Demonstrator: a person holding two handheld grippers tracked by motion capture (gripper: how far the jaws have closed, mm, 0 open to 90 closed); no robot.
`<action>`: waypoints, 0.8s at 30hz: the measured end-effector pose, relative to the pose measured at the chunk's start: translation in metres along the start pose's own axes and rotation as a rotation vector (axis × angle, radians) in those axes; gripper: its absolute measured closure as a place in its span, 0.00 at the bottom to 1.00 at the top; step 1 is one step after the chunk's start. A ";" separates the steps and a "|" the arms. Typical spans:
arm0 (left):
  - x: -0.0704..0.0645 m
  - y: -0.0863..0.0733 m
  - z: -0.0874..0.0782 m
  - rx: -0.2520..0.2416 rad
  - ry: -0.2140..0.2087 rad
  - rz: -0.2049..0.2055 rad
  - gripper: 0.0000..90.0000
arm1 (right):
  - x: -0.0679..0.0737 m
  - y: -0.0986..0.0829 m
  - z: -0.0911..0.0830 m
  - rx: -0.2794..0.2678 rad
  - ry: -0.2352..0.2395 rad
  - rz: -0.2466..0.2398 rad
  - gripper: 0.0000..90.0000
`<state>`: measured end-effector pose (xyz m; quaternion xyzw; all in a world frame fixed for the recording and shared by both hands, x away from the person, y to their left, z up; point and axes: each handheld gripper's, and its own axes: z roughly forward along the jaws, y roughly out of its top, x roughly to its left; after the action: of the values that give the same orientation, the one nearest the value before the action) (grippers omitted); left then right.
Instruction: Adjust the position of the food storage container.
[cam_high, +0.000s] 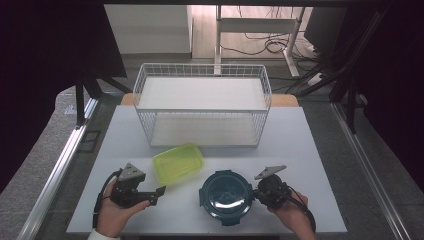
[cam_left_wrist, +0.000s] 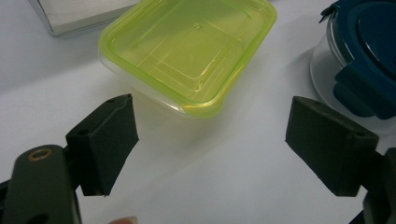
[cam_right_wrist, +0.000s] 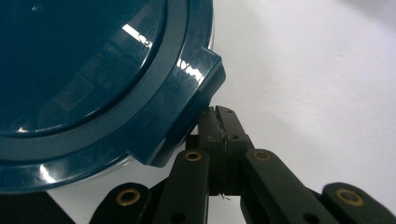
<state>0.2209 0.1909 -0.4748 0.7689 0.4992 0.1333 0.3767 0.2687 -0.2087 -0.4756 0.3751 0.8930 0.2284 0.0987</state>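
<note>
White counter (cam_high: 300, 150) is sitting on a grey floor, wire basket (cam_high: 202, 102) at the far edge. Round blue-lidded container (cam_high: 226, 197) is resting near the front edge; right gripper (cam_high: 256, 194) jaws are pressing together, empty, beside its latch. Left gripper (cam_high: 159, 194) jaws are gaping toward the green-lidded box (cam_high: 179, 163). Open counter at both sides.

White wire basket (cam_high: 202, 106) at table (cam_high: 300, 150) rear — desk frame (cam_high: 260, 30) beyond.

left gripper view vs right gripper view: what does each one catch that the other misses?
Left gripper view alone: the yellow-green container lying ahead of the left gripper, whose jaws stand wide apart, plus a corner of the wire basket. Right gripper view alone: the right gripper, jaws pressed together beside a latch tab. Both: the round blue-lidded container and the white table.
</note>
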 end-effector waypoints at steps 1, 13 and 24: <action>0.000 0.000 0.000 0.000 -0.001 -0.001 0.18 | 0.002 0.001 0.000 0.000 0.003 -0.007 0.99; -0.001 0.000 0.000 -0.013 -0.002 0.002 0.19 | 0.018 0.005 0.003 0.001 0.018 -0.046 0.99; -0.001 0.000 0.000 -0.018 0.002 -0.002 0.19 | 0.019 0.005 0.004 -0.016 0.058 -0.064 0.99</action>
<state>0.2204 0.1900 -0.4748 0.7648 0.4991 0.1383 0.3832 0.2602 -0.1901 -0.4769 0.3386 0.9053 0.2428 0.0831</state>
